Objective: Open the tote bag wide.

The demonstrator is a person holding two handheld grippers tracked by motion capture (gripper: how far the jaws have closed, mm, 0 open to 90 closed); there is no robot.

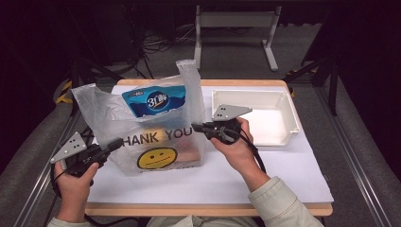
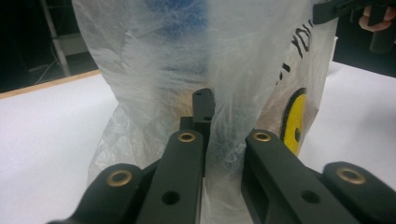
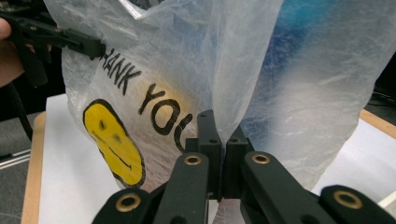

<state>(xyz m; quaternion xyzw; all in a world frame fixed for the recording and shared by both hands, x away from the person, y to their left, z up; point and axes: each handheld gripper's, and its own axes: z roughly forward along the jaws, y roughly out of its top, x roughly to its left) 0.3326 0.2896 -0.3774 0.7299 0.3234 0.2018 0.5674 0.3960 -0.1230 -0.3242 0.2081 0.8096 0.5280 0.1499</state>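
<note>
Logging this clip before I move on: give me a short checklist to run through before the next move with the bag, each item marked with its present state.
1. Left gripper shut on the bag: ok, film pinched between its jaws.
2. Right gripper shut on the bag: ok, jaws closed on a fold.
3. Bag upright on the table: ok.
4. Blue pack inside the bag: ok, its top shows at the mouth.
5. Tray free to receive things: ok, nothing in it.
6. Both grips firm enough to lift: cannot tell.
</note>
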